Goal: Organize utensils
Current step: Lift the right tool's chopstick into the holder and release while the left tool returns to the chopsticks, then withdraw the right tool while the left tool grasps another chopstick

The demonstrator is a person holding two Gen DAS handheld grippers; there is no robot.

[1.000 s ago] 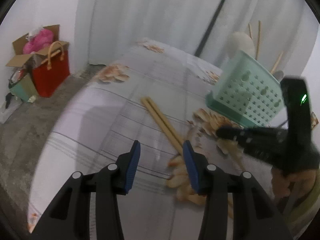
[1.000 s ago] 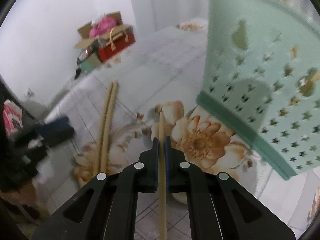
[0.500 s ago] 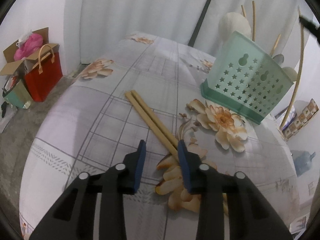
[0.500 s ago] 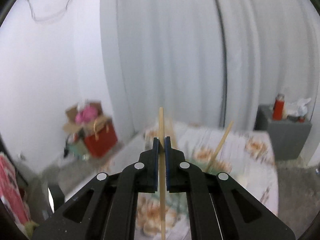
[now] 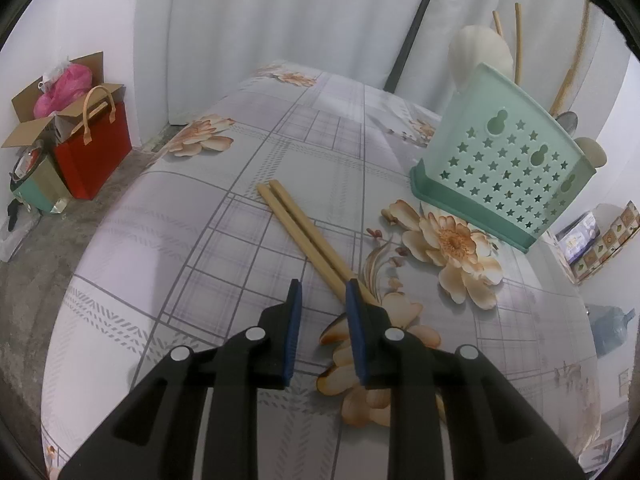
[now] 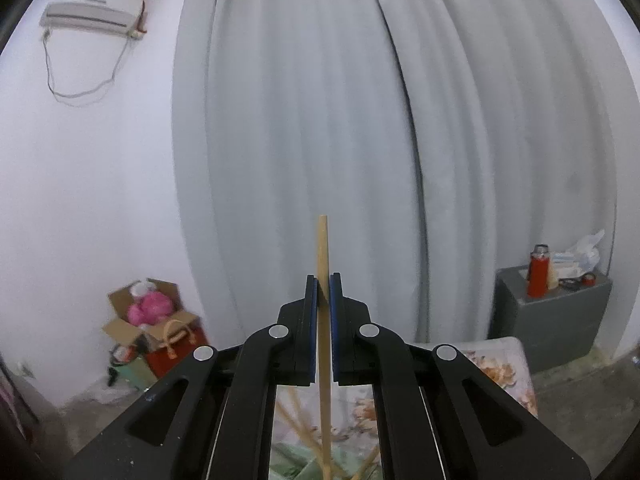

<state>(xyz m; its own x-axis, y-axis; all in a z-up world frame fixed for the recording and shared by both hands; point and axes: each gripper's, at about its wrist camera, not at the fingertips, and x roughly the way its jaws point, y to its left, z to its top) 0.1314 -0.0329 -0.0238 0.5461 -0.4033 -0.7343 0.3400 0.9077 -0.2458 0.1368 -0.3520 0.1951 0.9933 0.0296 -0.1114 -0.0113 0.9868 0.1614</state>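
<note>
Mint green utensil basket [image 5: 516,178] holding chopsticks and spoons, right hand-held gripper [image 6: 323,280] clenched on one chopstick [image 6: 322,248], left hand-held gripper [image 5: 320,287] closing, nothing grasped, beside chopstick pair [image 5: 304,232] on surface [image 5: 208,248]

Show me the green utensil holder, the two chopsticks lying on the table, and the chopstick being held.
green utensil holder [image 5: 508,168]: left wrist view, star-holed front wall.
two chopsticks [image 5: 298,226]: left wrist view, mid-length of the pair.
held chopstick [image 6: 322,248]: right wrist view, shaft above the pads.
</note>
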